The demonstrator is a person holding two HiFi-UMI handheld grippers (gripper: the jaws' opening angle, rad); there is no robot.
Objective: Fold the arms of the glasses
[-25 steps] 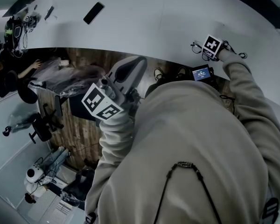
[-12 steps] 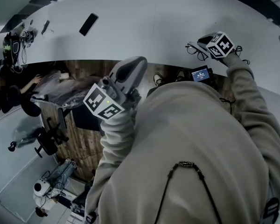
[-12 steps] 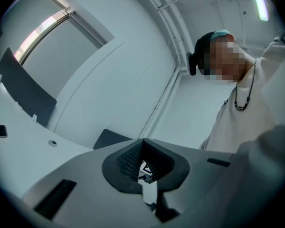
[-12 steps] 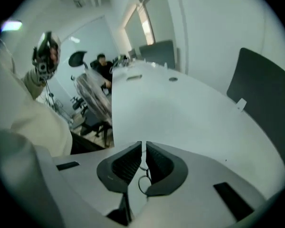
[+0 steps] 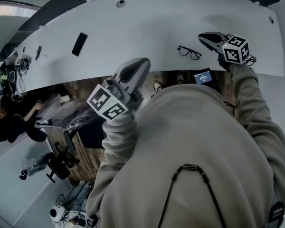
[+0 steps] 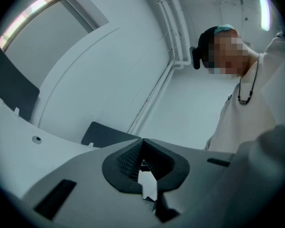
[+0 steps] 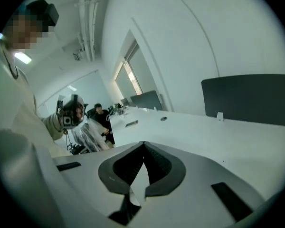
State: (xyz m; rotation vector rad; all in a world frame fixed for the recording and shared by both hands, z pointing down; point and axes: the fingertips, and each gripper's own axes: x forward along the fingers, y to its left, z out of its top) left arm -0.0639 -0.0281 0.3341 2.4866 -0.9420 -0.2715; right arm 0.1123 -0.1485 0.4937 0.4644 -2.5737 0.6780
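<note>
**Surface and room.** The white, curved tabletop (image 5: 147, 23) spans the upper part of the head view. At upper left, a dark phone (image 5: 79, 43) lies flat on it. Below the tabletop's near edge you see wood flooring (image 5: 88, 151), with a seated person (image 5: 9, 122) at far left. A small lit screen (image 5: 203, 77) shows just below that edge, right of centre.

**Change.** One second earlier, your right claw was down at the glasses, close to the tabletop's near edge. It has since lifted clear, and the glasses remain on the surface.

**Task item.** The glasses (image 5: 189, 52) lie on the tabletop, right of centre in the upper frame. They are just left of the right claw and apart from it. Whether the arms are folded cannot be resolved.

**Claws.** Your left claw (image 5: 141, 63), at frame centre, is pressed together with nothing between its jaws. Your right claw (image 5: 205, 36), at upper right, is likewise pressed together and empty, held above the tabletop.
</note>
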